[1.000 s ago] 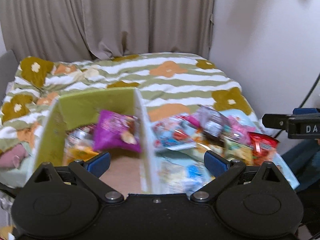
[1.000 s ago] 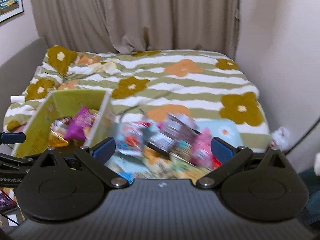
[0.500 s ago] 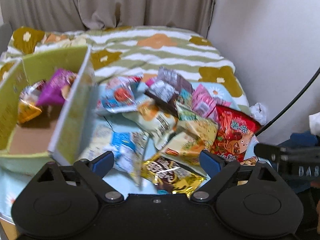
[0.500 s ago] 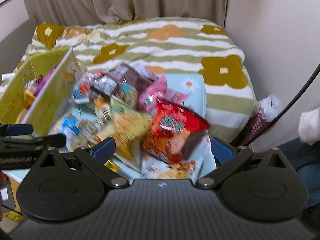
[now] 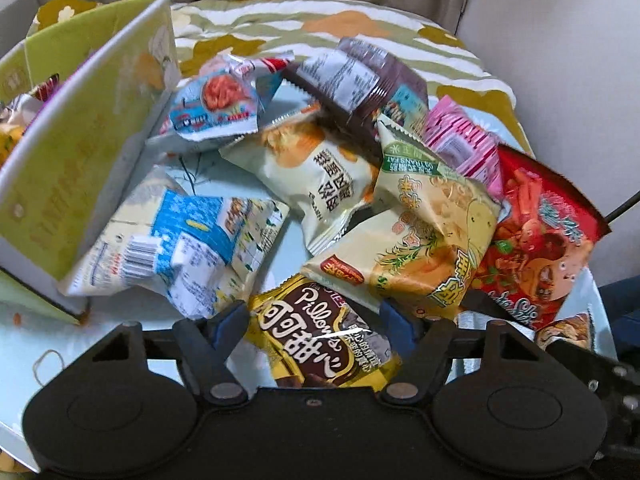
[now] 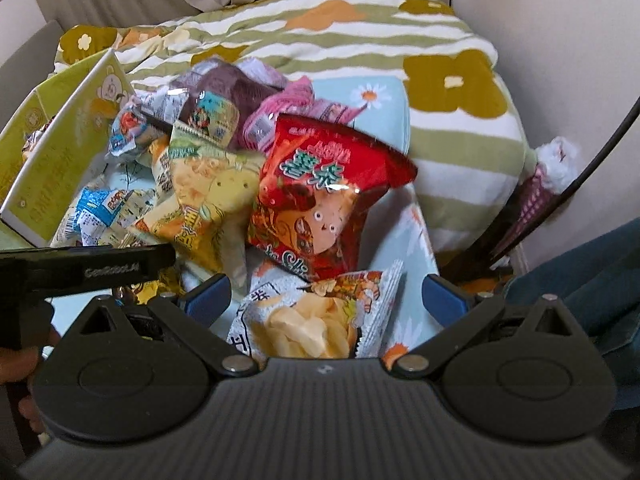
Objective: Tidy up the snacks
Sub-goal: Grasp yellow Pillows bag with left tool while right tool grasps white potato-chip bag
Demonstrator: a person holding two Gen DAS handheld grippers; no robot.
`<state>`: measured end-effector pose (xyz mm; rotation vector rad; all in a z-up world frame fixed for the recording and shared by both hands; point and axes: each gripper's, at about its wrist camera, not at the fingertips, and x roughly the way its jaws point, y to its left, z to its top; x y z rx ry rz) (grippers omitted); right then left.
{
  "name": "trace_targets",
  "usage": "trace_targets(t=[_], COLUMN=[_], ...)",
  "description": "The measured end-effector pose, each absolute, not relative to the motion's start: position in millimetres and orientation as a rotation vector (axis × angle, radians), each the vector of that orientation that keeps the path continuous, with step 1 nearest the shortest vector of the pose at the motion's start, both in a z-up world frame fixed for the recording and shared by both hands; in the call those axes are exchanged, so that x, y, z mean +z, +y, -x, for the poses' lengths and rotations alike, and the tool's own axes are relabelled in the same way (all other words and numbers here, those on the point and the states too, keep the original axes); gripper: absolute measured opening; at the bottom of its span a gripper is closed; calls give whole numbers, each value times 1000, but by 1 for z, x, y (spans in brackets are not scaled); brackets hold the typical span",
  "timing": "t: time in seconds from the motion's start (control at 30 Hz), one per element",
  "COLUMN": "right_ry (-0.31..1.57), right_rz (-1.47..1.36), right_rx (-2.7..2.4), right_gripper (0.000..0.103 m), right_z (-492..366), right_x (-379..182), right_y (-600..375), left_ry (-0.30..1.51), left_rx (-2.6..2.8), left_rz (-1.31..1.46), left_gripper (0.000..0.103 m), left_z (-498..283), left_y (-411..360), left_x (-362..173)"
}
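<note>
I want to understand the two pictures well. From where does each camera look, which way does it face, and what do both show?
Left wrist: sits on the left tongs, facing steeply down at the snack pile; the closing jaws flank the gold packet.
Right wrist: sits on the right tongs, facing steeply down; open jaws flank the chips bag; a hand and trouser leg show.
Shared: red bag, green box, bed beyond.
</note>
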<state>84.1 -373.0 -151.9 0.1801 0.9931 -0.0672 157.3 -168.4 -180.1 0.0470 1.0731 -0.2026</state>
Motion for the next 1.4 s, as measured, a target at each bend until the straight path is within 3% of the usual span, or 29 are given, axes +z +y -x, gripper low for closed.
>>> trace_targets(t=[0.27,0.37,0.6,0.8,1.33,1.4], right_ry=[1031,1041,1049,1065,1055,1055], right_rz=[-203,-205,-225,-258,-310,-304], right_rx=[-49,-46,-28,-16,-20,-19], right_gripper=[103,103,103,103,103,97], right_z=[-83,-83,-83,-84,-83,-82], right_x=[-169,-172,-177,-182,-188,-187], right_y=[-369,-368,-369,-368,-369,-368], left_ry=[1083,1126,1163,1130,1079,1070], left_rx=[-199,-188,-157,-184,-185,-185], left_rz=[-78,-42,-22,-42,-48,-44], left_gripper=[74,67,67,56,54,54], left_z=[-147,-142,-137,-130,-102,-104], left_y=[-168,-163,-151,-148,-119,-119], left_x=[-183,-189,-203,-199,-181,-179])
